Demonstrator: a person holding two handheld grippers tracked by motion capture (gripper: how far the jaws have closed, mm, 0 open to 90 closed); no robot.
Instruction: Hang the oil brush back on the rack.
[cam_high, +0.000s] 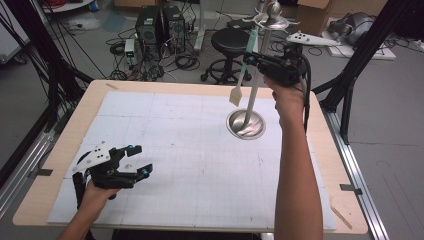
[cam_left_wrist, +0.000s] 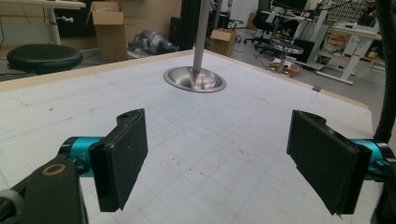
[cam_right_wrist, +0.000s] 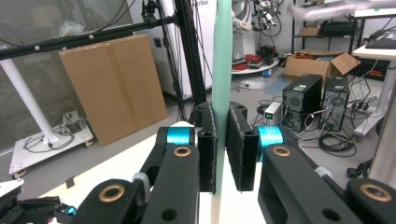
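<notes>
Upper right of frame: right tongs (cam_high: 251, 59) clamped spatula (cam_high: 243, 75) beside stand (cam_high: 246, 124).
Lower left: left tongs (cam_high: 138, 160) gaped over worktop (cam_high: 60, 150).

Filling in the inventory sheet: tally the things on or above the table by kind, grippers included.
Utensil stand with pole: 1
Spatula with green handle, clamped in the right gripper: 1
White utensil hanging at the stand's top: 1
Grippers: 2, the left gripper with jaws wide apart
Total: 5
</notes>
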